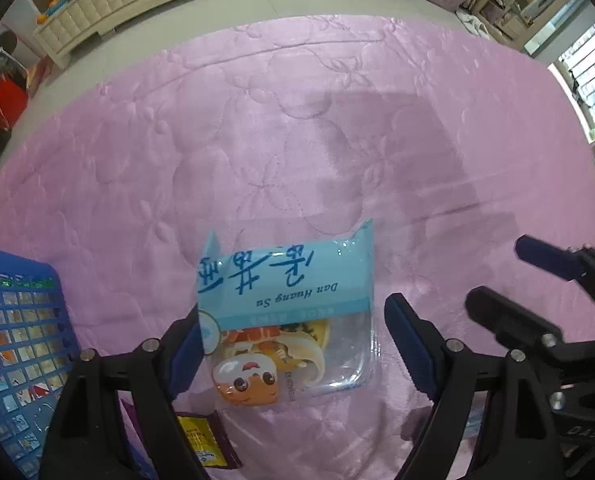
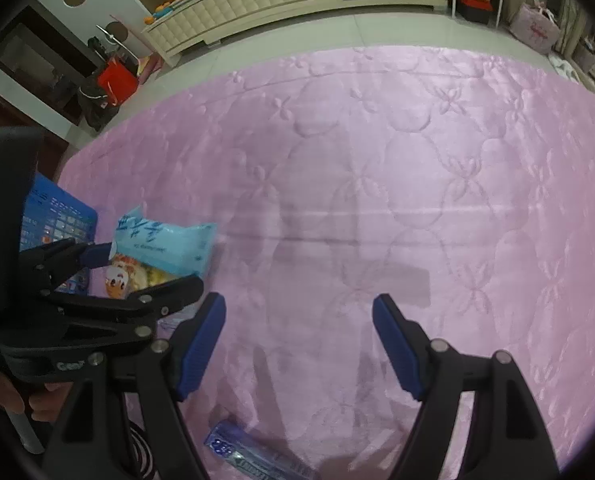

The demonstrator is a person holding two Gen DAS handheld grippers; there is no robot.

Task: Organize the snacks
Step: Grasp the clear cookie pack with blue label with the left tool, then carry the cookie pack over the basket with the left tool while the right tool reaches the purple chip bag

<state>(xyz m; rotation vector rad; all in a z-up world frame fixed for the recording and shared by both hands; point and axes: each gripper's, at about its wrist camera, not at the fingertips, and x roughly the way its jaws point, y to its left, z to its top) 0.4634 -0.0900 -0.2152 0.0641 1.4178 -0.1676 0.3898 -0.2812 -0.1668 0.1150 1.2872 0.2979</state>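
Now the left gripper (image 1: 293, 344) stands with jaws apart astride the light-blue pastry packet (image 1: 287, 312) lying on the pink quilt (image 1: 297, 140), blue basket (image 1: 17, 340) just left; the right gripper (image 2: 299, 344), parted too, holds nothing.

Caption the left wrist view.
Open left gripper straddles a light-blue pastry packet on pink quilt, beside blue basket.

A pink quilted bed (image 1: 297, 140) is seen. A blue basket (image 1: 17, 340) rests on it, with a light-blue snack packet (image 1: 289, 304) just beside the basket, and a small yellow packet (image 1: 205, 440) near the basket.
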